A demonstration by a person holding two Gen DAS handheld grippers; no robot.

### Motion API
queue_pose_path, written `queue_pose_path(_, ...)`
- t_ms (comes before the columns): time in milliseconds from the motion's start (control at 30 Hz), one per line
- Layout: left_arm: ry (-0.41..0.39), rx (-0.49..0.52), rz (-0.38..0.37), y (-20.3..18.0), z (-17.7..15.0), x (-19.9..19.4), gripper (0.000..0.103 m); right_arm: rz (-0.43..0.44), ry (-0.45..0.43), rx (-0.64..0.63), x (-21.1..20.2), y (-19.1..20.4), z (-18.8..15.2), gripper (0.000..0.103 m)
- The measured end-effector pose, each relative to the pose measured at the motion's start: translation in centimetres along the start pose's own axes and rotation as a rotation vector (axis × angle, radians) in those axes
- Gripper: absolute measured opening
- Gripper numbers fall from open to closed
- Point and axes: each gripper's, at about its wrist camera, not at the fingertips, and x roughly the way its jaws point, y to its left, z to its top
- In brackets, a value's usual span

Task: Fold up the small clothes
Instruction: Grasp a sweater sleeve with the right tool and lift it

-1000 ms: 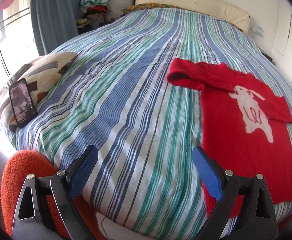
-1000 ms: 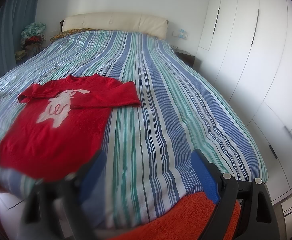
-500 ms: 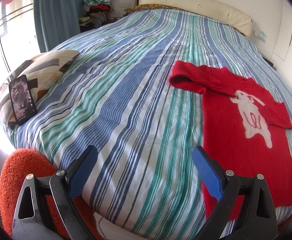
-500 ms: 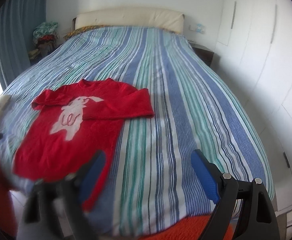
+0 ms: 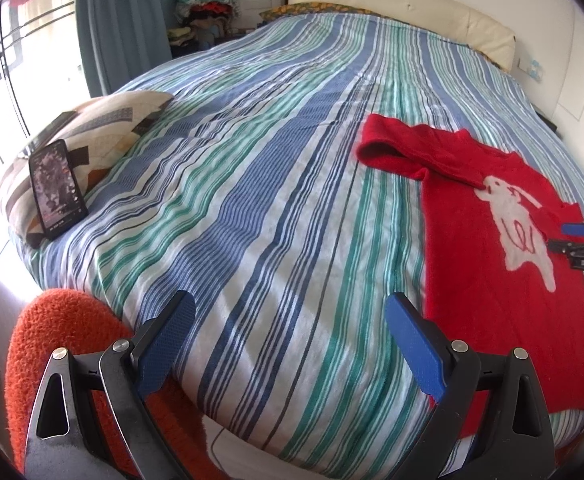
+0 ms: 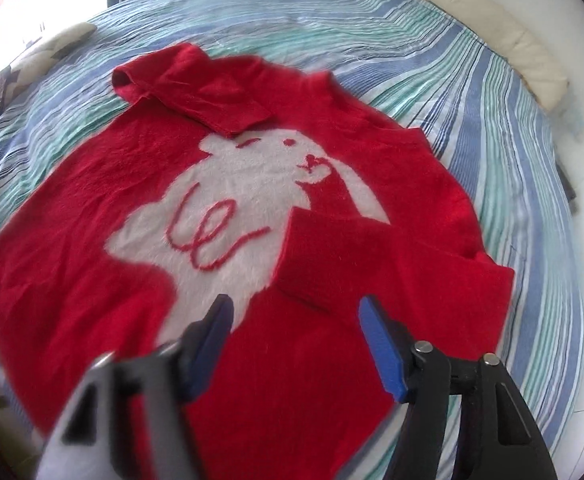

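Red knitted sweater with a white rabbit motif (image 6: 251, 208) lies flat, front up, on the bed with the blue, green and white striped cover (image 5: 251, 180), near its foot-end edge. Both sleeves are already folded in across the chest, the cuffs overlapping the rabbit. Judgement: the sleeve step is done and the body fold is next, which would explain why the garment sits close to the edge, within easy reach.

Right tool (image 6: 292, 340) hangs just above the sweater's lower body, angled down, close to the cuff of the nearer folded sleeve. Jaws part-spread; nothing between them, pads not on the cloth. Left tool (image 5: 287, 344) is held off to the side over bare bedcover, well apart from the sweater, jaws spread wide and empty. Probably waiting while the right goes in first.

Also on the bed: a patterned cushion (image 5: 91, 128) with a dark phone (image 5: 57, 188) propped against it, far from the work.

Change versus the frame a second ago: the right tool was back beyond the foot of the bed with the sweater off to its left; it now sits directly over the garment, rolled, view blurred. Its jaws have just been closing from wide to roughly half. Left tool's view is almost the same; the right tool now shows at its right edge.
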Motion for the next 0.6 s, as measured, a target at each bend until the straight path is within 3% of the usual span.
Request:
queue_pose_path(67, 0.021, -0.009, 0.004, 0.2, 0.0, 0.4, 0.096, 0.004, 0.009, 0.004, 2.7, -0.5, 0.4, 0.048)
queue_pose_path(100, 0.029, -0.013, 0.007, 0.2, 0.0, 0.6, 0.096, 0.014, 0.031, 0.015, 3.9, -1.0, 0.3, 0.026)
queue_pose_path(167, 0.032, -0.019, 0.010, 0.4, -0.1, 0.6, 0.096, 0.026, 0.020, 0.093, 3.9, -3.1, -0.1, 0.008)
queue_pose_path(267, 0.043, -0.022, 0.010, 0.4, -0.2, 0.9, 0.097, 0.011, -0.120, 0.321, -1.0, -9.5, -2.0, 0.008)
queue_pose_path(367, 0.069, -0.014, 0.006, -0.1, -0.3, 1.6, 0.096, -0.078, -0.219, 0.593, -6.3, -18.2, -7.1, 0.008)
queue_pose_path(467, 0.080, 0.005, 0.001, -0.9, -0.4, 1.8, 0.096, -0.186, -0.225, 0.860, -9.0, -26.7, -14.0, 0.008)
queue_pose_path(600, 0.066, 0.054, 0.013, -2.1, -0.6, 1.2, 0.097, -0.210, -0.161, 1.045, -8.6, -31.6, -21.0, 0.008)
